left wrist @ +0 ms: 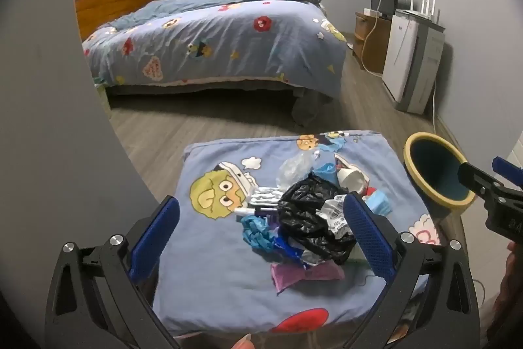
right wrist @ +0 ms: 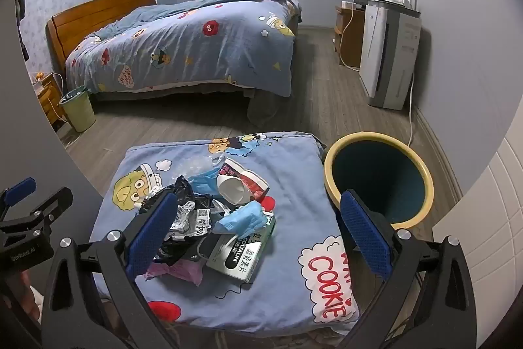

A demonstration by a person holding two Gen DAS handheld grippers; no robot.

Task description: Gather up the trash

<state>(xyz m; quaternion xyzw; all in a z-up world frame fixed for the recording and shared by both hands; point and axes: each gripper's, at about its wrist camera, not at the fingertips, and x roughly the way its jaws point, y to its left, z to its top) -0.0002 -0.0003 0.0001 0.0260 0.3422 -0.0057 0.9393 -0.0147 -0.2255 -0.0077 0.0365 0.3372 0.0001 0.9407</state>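
A cushion (right wrist: 287, 254) with a cartoon cover fills the foreground, and just off its right edge stands the bin (right wrist: 379, 182), yellow-rimmed and dark inside. The trash pile (right wrist: 212, 215) sits mid-cushion: black bag, blue masks, a paper cup, a box. The left gripper (left wrist: 261, 234) hangs over the pile, jaws wide apart, nothing held. The right gripper (right wrist: 258, 233) gapes too, the pile at its left finger, the bin behind its right.

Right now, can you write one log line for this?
left tool: open | right tool: open | trash pile: on cushion | bin: beside cushion
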